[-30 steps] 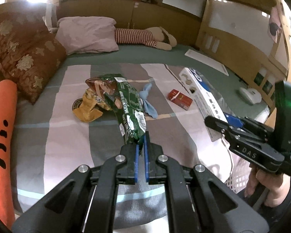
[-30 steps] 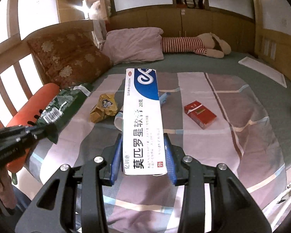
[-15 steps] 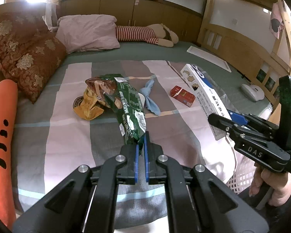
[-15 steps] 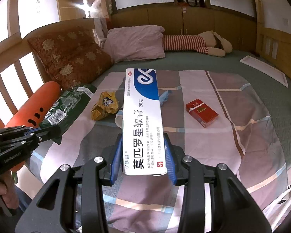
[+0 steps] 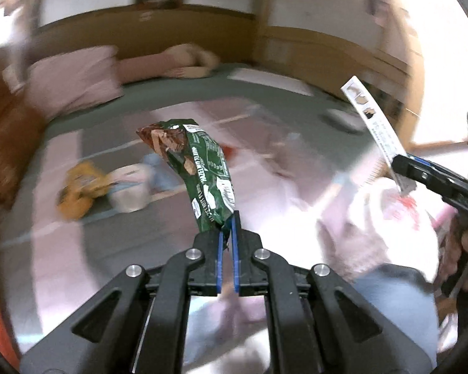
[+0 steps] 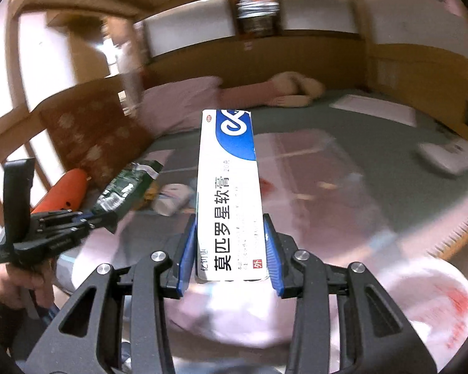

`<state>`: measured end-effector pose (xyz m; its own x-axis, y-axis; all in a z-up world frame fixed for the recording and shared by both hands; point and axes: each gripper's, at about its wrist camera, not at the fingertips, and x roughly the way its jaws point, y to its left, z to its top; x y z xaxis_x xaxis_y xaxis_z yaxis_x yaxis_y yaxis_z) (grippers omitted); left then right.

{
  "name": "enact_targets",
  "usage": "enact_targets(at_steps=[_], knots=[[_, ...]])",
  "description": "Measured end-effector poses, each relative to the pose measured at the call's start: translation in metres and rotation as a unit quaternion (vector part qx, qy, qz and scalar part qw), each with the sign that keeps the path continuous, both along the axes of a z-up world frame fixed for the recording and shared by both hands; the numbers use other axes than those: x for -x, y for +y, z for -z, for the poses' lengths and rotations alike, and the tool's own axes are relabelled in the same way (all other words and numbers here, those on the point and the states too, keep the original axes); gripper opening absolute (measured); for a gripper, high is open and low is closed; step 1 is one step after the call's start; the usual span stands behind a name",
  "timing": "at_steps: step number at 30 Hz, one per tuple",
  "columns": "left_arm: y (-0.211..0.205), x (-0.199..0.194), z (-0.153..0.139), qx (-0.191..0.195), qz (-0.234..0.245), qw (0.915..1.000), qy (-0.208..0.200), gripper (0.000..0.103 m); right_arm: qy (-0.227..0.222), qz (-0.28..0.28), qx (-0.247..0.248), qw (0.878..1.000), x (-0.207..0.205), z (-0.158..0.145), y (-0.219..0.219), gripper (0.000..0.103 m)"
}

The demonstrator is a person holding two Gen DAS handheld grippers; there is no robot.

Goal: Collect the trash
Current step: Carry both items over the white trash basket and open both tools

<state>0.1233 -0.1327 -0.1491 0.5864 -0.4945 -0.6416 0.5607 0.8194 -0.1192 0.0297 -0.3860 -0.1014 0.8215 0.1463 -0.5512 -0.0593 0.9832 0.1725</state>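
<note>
My left gripper (image 5: 227, 233) is shut on a green snack wrapper (image 5: 199, 168) and holds it up over the bed; it also shows in the right wrist view (image 6: 131, 187). My right gripper (image 6: 229, 246) is shut on a long white and blue ointment box (image 6: 229, 187), held upright; the box shows at the right in the left wrist view (image 5: 374, 131). A yellow wrapper (image 5: 78, 190) and a white crumpled piece (image 5: 131, 190) lie on the striped bedspread (image 5: 62, 243). A white plastic bag (image 6: 433, 305) with red print hangs at the lower right. Both views are blurred.
A pink pillow (image 5: 68, 84) and a stuffed toy (image 5: 184, 62) lie at the head of the bed. A patterned brown cushion (image 6: 93, 137) and an orange carrot plush (image 6: 65, 190) are at the left. A white device (image 6: 449, 155) sits on the green sheet.
Both grippers have swung to the right and pulled back from the bed with their loads. The white plastic bag has come into view below them. The views have become blurred.
</note>
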Motion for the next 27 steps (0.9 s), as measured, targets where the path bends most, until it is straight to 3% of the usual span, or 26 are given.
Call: enact_targets(at_steps=[3,6,9,11,13,14,15,19,23,27], knots=[[-0.052,0.020,-0.003,0.024,0.072,0.9967,0.028,0.005,0.014,0.056,0.019,0.998,0.042,0.001,-0.046,0.040],[-0.126,0.045,-0.003,0.049,0.161,0.9829,0.074,0.005,0.031,0.109,0.023,0.993,0.077,0.007,-0.087,0.040],[-0.190,0.072,0.000,0.045,0.225,0.9688,0.095,0.006,0.068,0.135,0.011,0.988,0.094,0.016,-0.119,0.042],[-0.225,0.083,0.007,0.027,0.251,0.9616,0.109,0.009,0.075,0.165,0.009,0.983,0.095,0.014,-0.133,0.050],[-0.244,0.085,0.016,0.009,0.261,0.9558,0.135,0.044,0.070,0.177,0.003,0.982,0.094,0.007,-0.137,0.079],[-0.248,0.082,0.020,0.001,0.254,0.9569,0.142,0.076,0.055,0.179,0.006,0.982,0.095,0.002,-0.134,0.082],[-0.244,0.078,0.020,0.000,0.231,0.9635,0.135,0.082,0.043,0.178,0.012,0.983,0.098,-0.001,-0.132,0.084],[-0.191,0.044,0.003,0.025,0.166,0.9793,0.114,0.086,0.026,0.171,0.010,0.985,0.089,-0.001,-0.118,0.085],[-0.110,0.000,-0.023,0.023,0.053,0.9969,0.054,0.093,0.016,0.128,-0.012,0.992,0.054,0.005,-0.090,0.085],[-0.032,-0.031,-0.036,-0.002,-0.050,0.9987,0.008,0.097,-0.006,0.064,-0.015,0.998,0.011,-0.003,-0.036,0.085]])
